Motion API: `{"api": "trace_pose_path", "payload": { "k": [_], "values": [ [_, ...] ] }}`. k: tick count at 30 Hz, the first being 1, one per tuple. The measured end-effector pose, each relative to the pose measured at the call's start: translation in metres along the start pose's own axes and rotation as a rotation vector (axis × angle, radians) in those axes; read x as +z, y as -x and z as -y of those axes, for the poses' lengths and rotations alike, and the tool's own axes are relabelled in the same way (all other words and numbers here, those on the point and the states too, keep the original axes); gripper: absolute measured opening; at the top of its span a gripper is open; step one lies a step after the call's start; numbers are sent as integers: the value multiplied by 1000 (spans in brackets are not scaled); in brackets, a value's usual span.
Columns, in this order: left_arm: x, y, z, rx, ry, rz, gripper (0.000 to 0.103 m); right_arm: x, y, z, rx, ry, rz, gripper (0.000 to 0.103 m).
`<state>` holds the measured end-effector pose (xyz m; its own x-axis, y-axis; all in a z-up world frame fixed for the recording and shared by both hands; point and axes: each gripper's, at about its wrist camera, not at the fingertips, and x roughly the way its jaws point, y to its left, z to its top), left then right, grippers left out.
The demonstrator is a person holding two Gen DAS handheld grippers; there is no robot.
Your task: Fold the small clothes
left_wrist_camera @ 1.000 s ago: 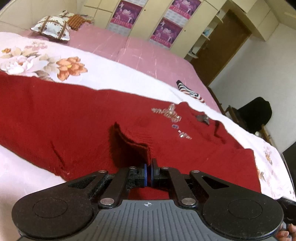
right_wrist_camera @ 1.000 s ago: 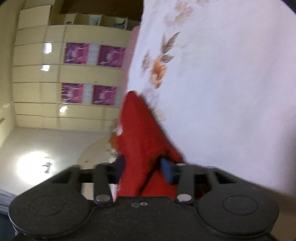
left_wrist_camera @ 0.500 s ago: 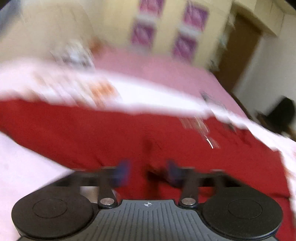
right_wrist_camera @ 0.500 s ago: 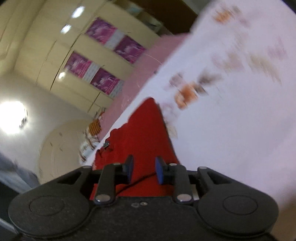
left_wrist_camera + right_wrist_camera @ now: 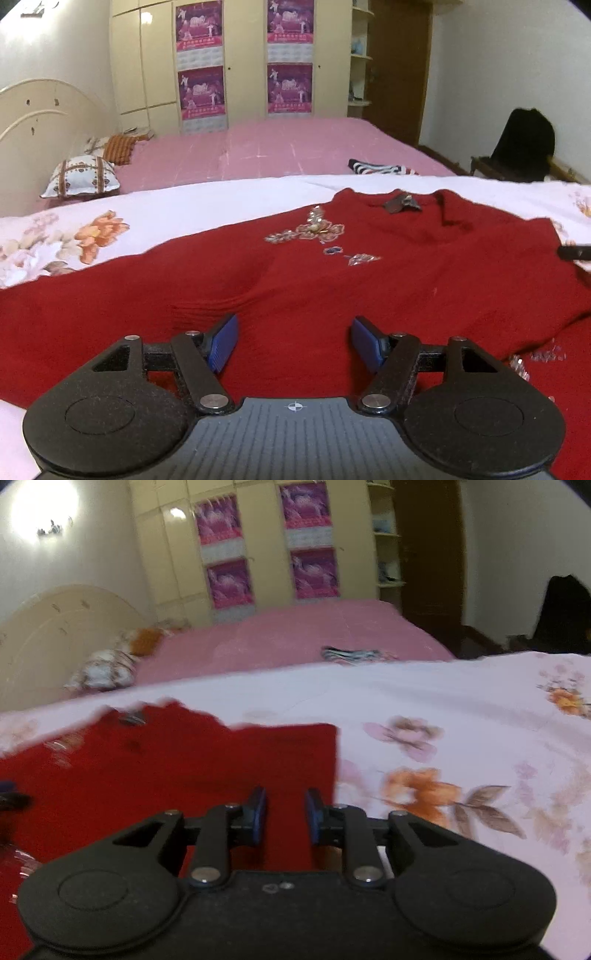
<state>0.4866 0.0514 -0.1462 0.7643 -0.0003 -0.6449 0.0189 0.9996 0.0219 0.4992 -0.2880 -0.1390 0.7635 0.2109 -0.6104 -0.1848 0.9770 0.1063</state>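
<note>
A red knit sweater (image 5: 332,288) with a beaded flower on its chest lies flat on the white floral bedsheet (image 5: 207,210). My left gripper (image 5: 293,341) is open wide and empty just above the sweater's lower part. In the right wrist view the sweater (image 5: 155,771) fills the lower left, its straight edge ending near the middle. My right gripper (image 5: 283,814) is partly open over that edge, with red fabric showing between the pads but not pinched. Its fingertip (image 5: 574,252) shows at the right edge of the left wrist view.
A pink bed (image 5: 280,155) lies beyond the white sheet, with pillows (image 5: 81,177) at the headboard and a striped garment (image 5: 380,168) on it. Wardrobes with purple posters (image 5: 288,55) line the far wall. A dark chair (image 5: 524,144) stands at the right.
My left gripper has let go of the sweater fold and opened wide. My right gripper has swung level, and the sweater it held up now lies flat. Both views have levelled.
</note>
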Motion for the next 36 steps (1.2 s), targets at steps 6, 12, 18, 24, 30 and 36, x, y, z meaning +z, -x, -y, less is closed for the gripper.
{"api": "trace_pose_path", "payload": {
  "k": [6, 12, 18, 24, 30, 36],
  "values": [
    [10, -7, -1, 32, 31, 5, 68, 16, 12, -14, -18, 22, 58, 25],
    [7, -9, -5, 9, 11, -20, 73, 10, -14, -19, -27, 49, -15, 24],
    [-21, 56, -77, 82, 181, 127, 88, 3, 44, -23, -23, 29, 60, 35],
    [-83, 100, -244, 231, 617, 111, 88, -37, 109, 10, -13, -29, 41, 47],
    [-128, 104, -350, 126, 1044, 225, 88, -57, 127, 28, -50, -133, -6, 48],
    [-119, 77, -379, 115, 1092, 247, 88, -48, 118, 25, -12, -245, 7, 48]
  ]
}}
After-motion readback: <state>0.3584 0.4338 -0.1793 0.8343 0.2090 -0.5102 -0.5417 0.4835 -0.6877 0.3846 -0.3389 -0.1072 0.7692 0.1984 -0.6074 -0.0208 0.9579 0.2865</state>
